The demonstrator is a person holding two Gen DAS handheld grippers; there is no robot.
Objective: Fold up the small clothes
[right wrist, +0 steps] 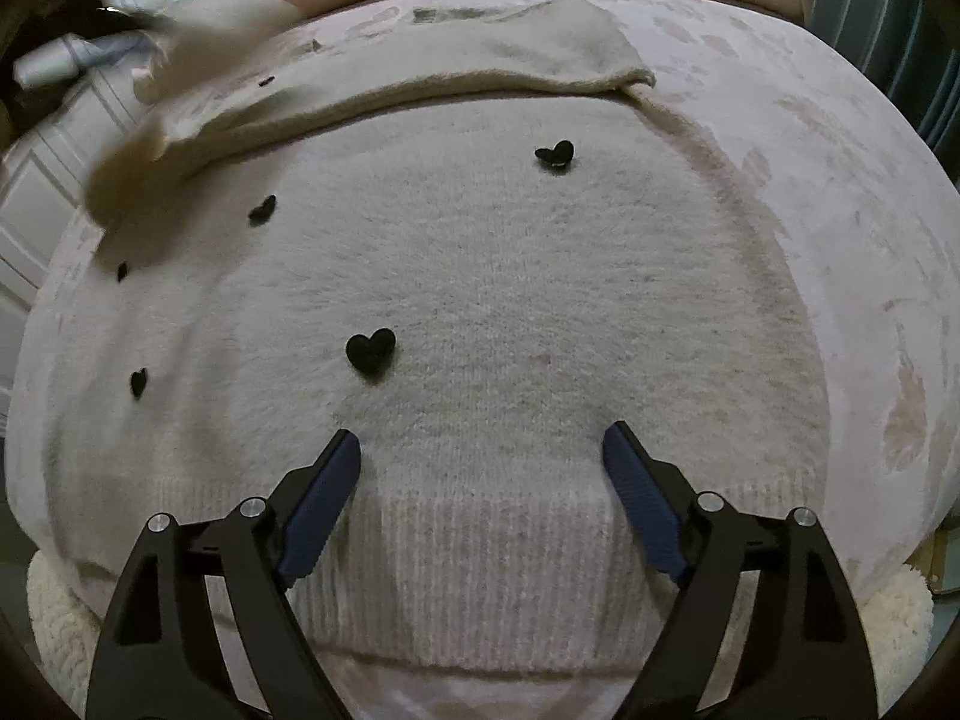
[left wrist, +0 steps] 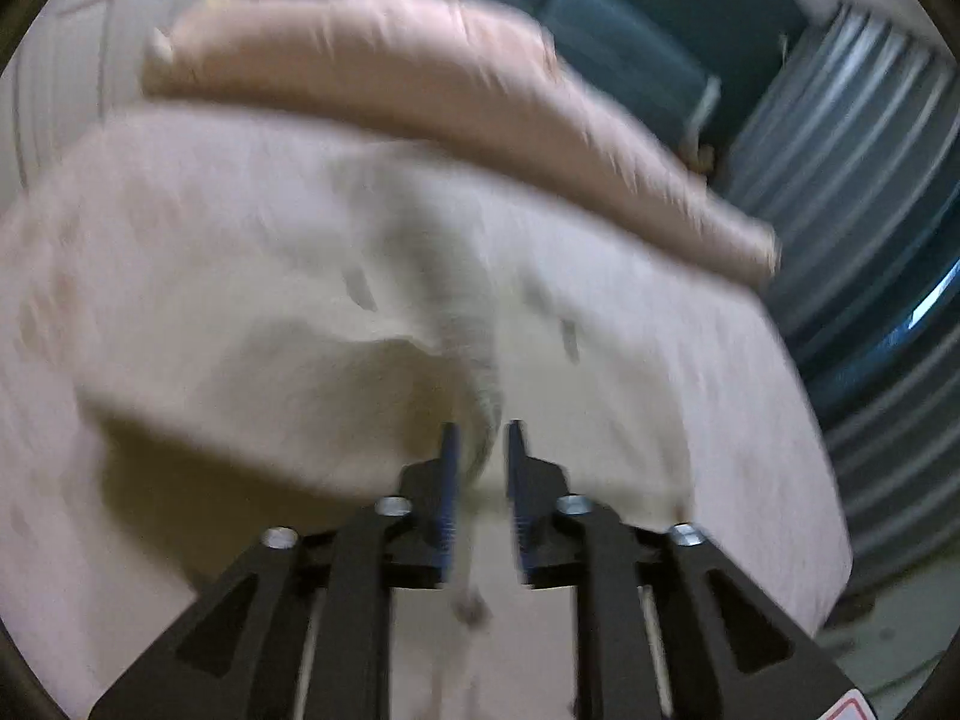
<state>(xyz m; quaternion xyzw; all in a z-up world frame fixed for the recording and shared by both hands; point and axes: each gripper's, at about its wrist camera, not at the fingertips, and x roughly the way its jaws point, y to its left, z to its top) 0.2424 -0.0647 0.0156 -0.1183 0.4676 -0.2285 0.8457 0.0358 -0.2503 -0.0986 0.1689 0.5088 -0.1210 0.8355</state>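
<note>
Sweater (right wrist: 480,312) with six black hearts (right wrist: 371,349); right hand-held gripper (right wrist: 483,450) spread, left hand-held gripper (left wrist: 480,438) pinching fabric.

From where I stood, the left tongs (left wrist: 480,450) stood with their blue pads (left wrist: 449,480) a narrow gap apart, and a blurred fold of the cream sweater (left wrist: 336,276) ran down into that gap, though I could not tell whether the pads pressed it. The sweater lay smeared across a pale pink bed cover (left wrist: 720,396), with a peach pillow (left wrist: 420,78) along the far edge. Beyond sat a dark teal sofa (left wrist: 600,30) and a grey ribbed wall (left wrist: 858,180).
</note>
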